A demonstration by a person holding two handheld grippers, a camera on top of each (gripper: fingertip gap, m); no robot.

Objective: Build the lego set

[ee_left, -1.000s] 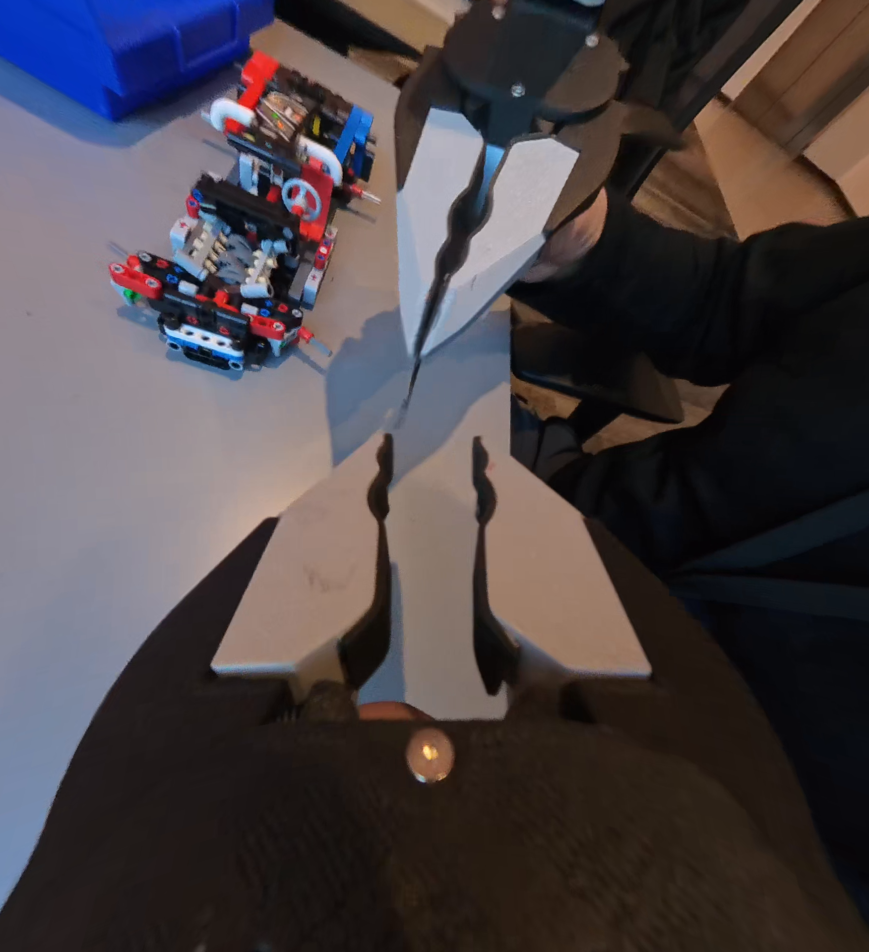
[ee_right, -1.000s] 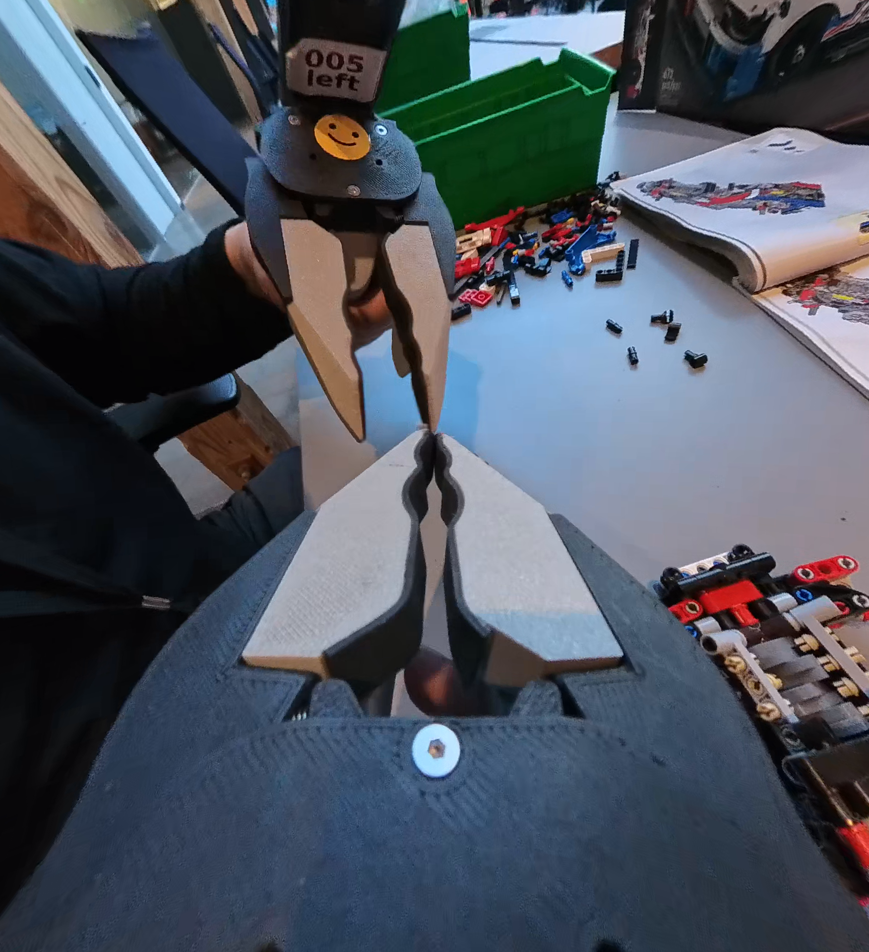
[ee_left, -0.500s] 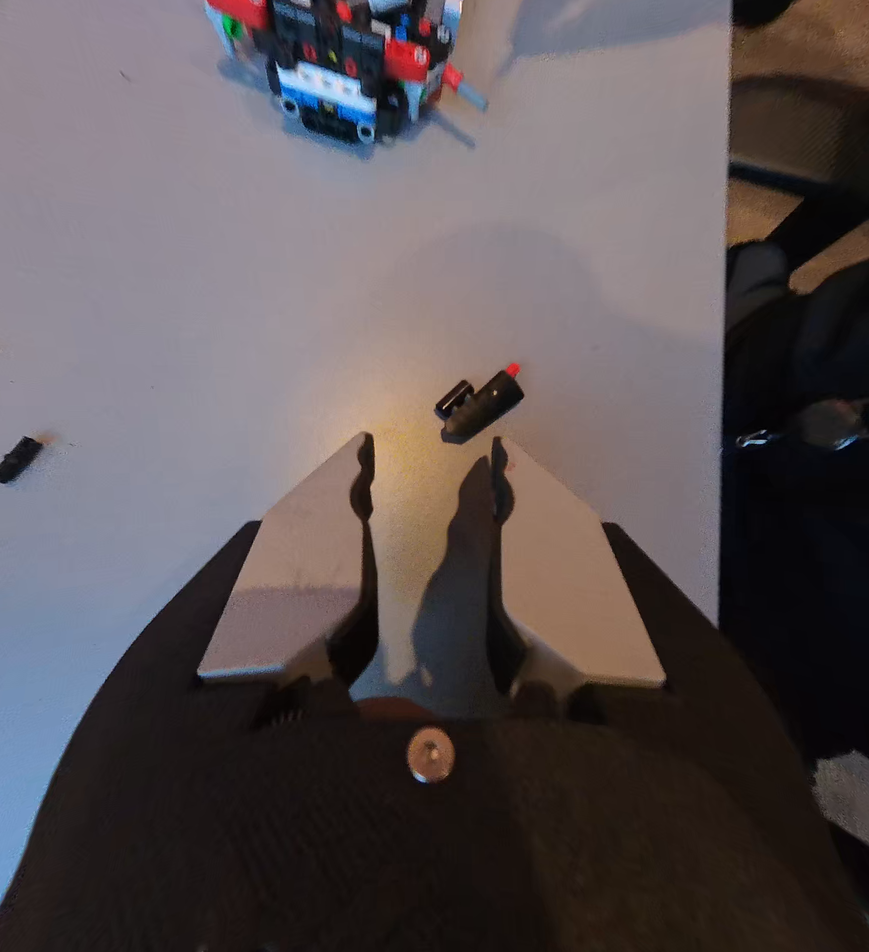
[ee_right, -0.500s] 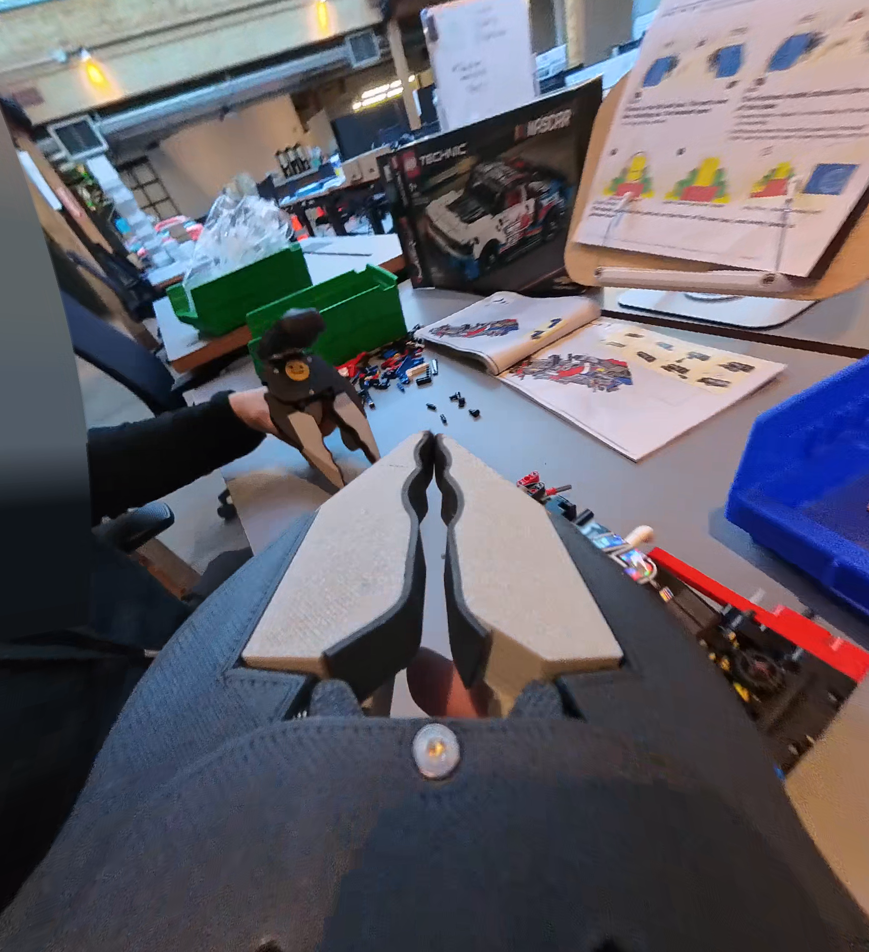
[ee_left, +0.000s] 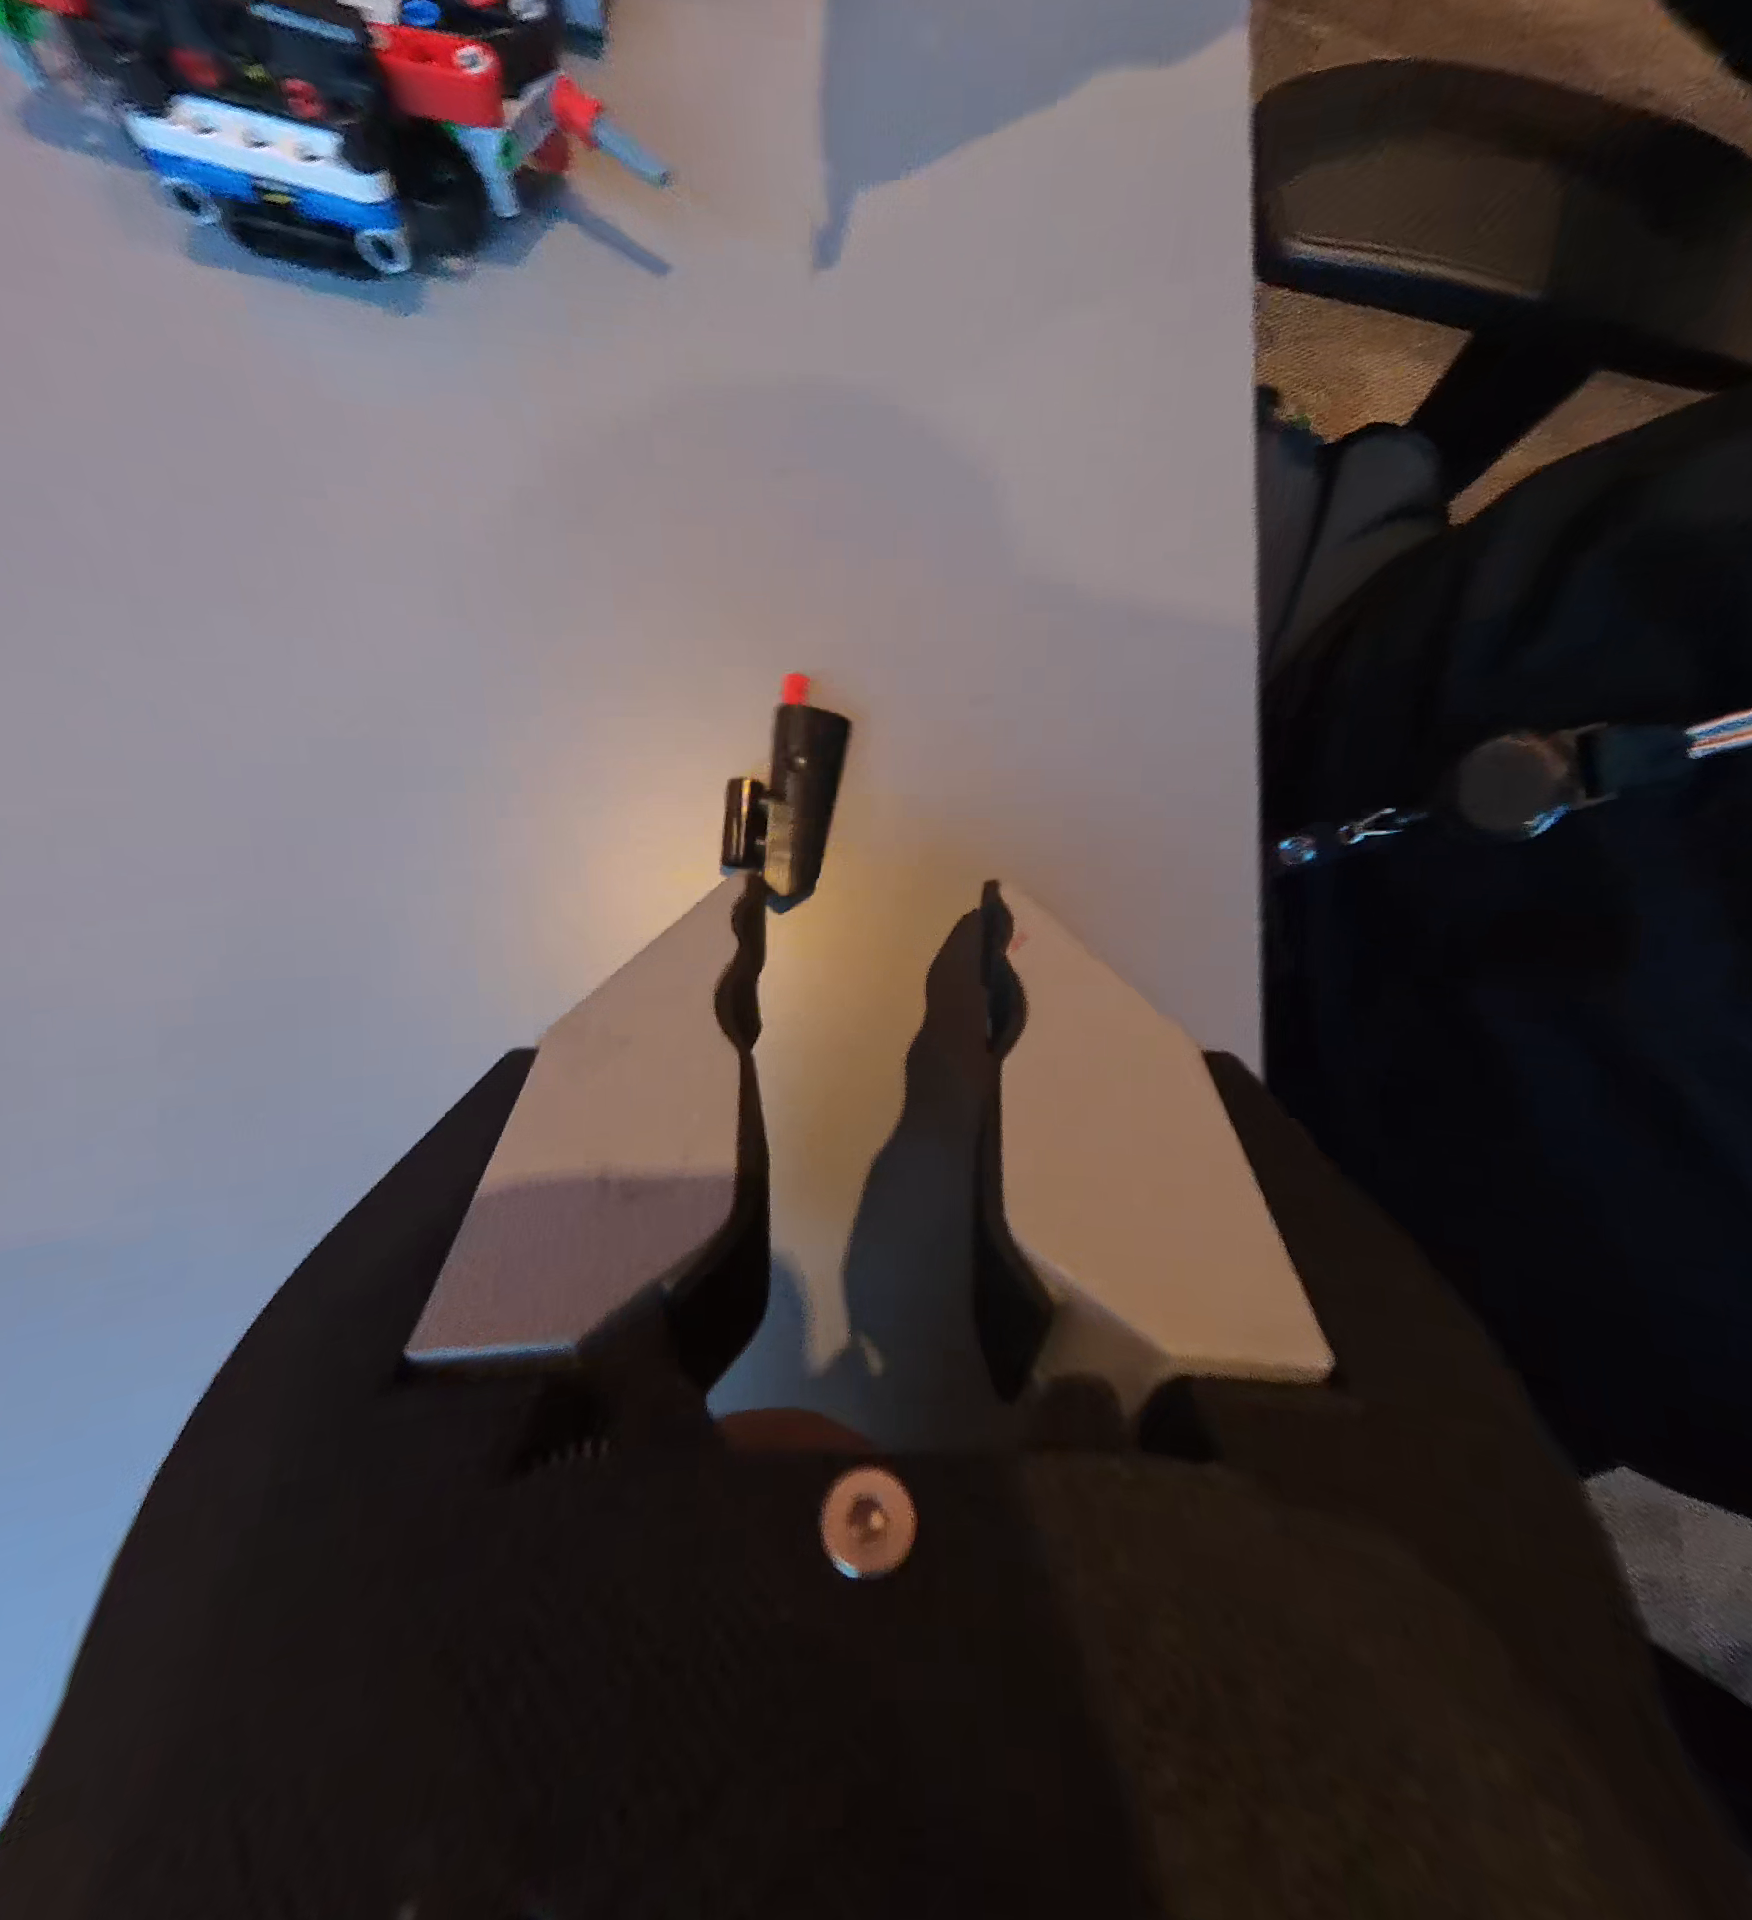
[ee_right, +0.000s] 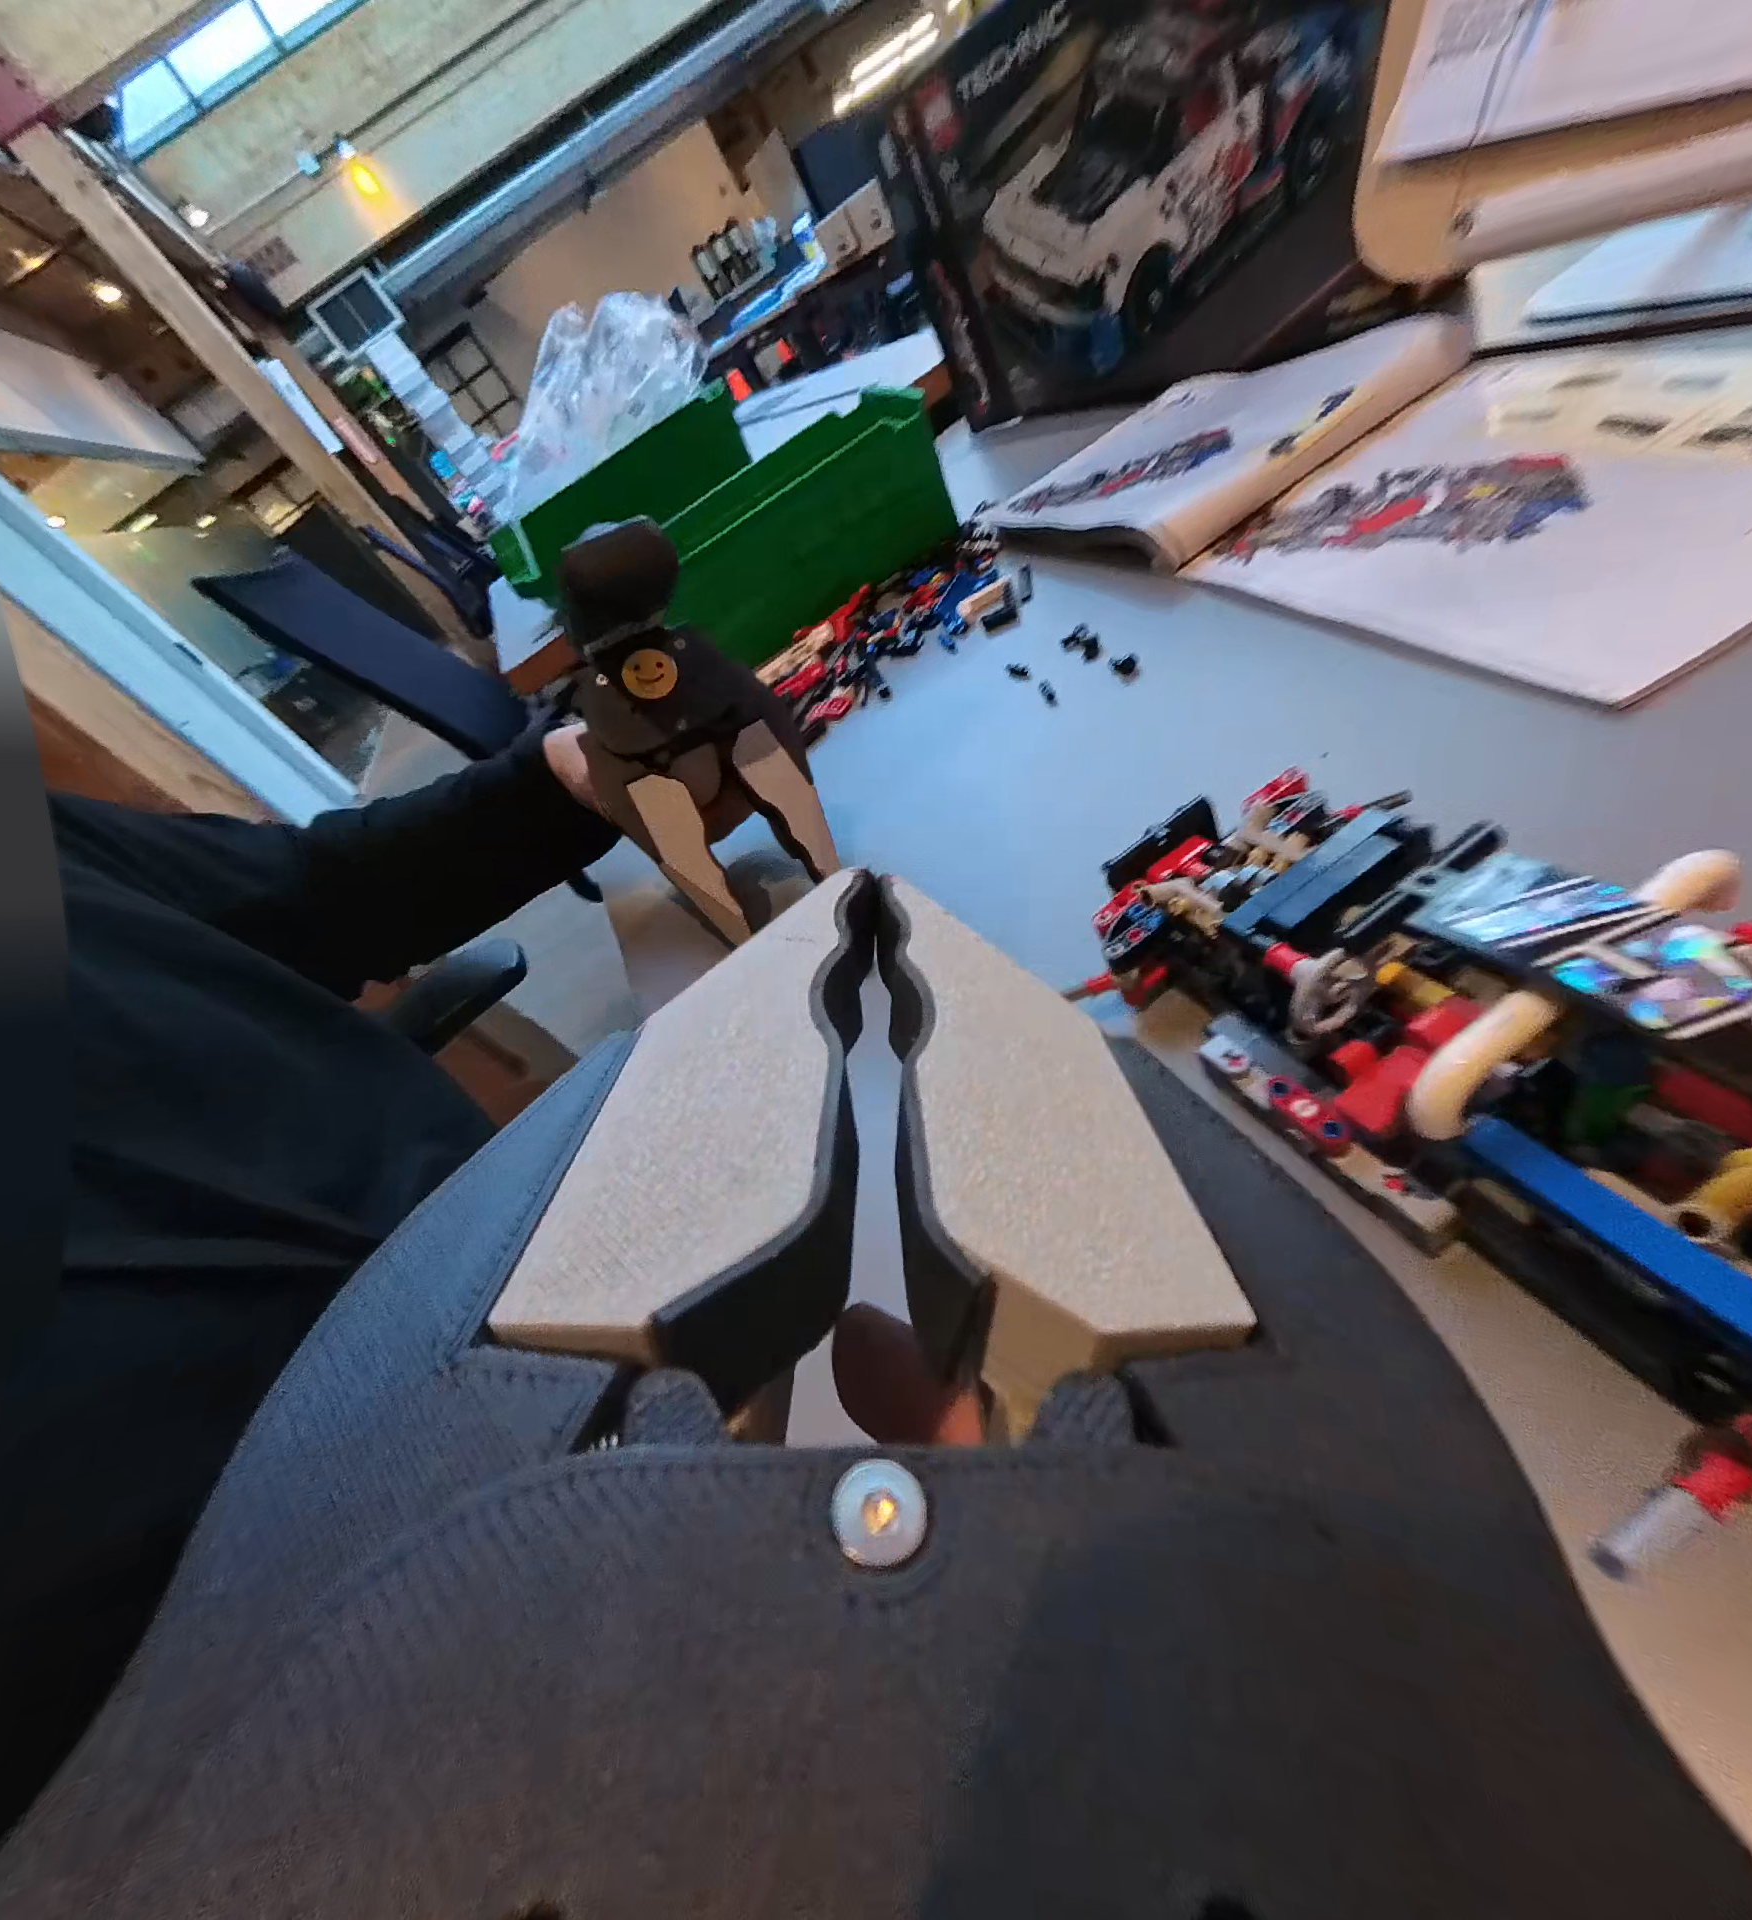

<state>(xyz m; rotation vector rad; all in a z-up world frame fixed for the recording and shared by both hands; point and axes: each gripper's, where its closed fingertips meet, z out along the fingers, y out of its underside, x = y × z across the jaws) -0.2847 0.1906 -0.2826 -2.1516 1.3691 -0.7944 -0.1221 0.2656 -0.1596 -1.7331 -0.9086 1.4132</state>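
- The room is an open workshop with ceiling lamps; a grey bench (ee_left: pixel 436 623) carries everything; the person sits at its edge in dark sleeves.
- The half-built lego car (ee_right: pixel 1474 1018) lies at 3 o'clock of the right wrist view, and at 11 o'clock of the left wrist view; an open instruction booklet (ee_right: pixel 1423 520), a green bin (ee_right: pixel 799 520) and loose pieces (ee_right: pixel 903 623) sit at 1 o'clock.
- The left gripper (ee_left: pixel 861 894) stands wide, empty; the right gripper (ee_right: pixel 867 894) is pinched together, seemingly holding nothing.
- A small black connector piece (ee_left: pixel 794 800) with a red tip lies on the bench at 12 o'clock, just off the left fingertip; the step in hand looks like picking it up; the next move calls for shifting leftward to centre the piece, then closing.
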